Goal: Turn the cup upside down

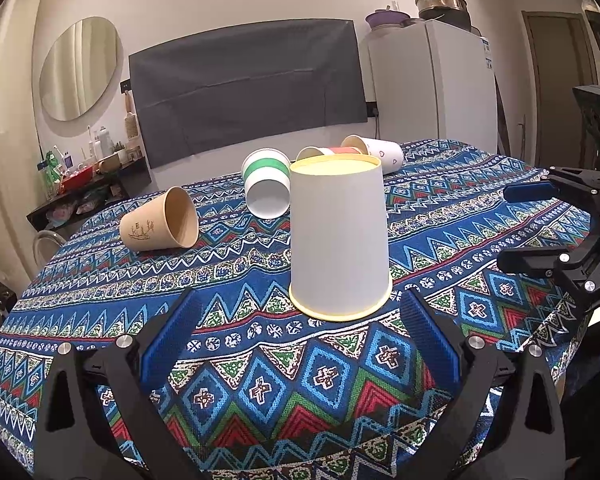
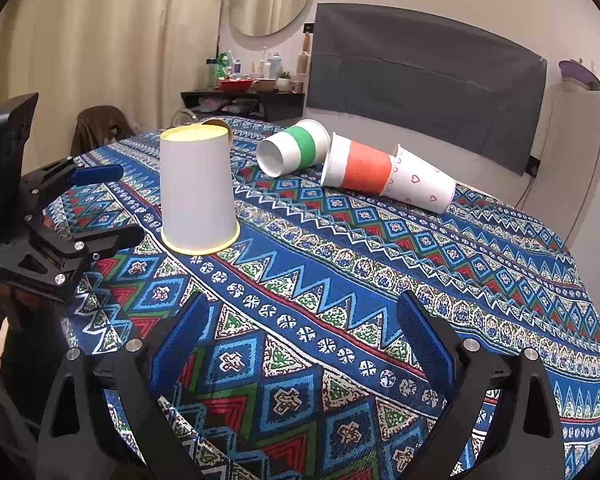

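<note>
Left wrist view: white cup (image 1: 339,236) upside down near tablecloth (image 1: 100,304) front edge, left gripper (image 1: 298,316) wide, empty. Right gripper (image 2: 302,318) wide too. Best withdrawn straight back, avoiding rim.

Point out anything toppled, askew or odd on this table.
Four cups lie on their sides: the brown cup, the green-banded cup, the orange-banded cup and the heart-print cup. Only the white cup stands, mouth down. No spill or damage shows.
</note>
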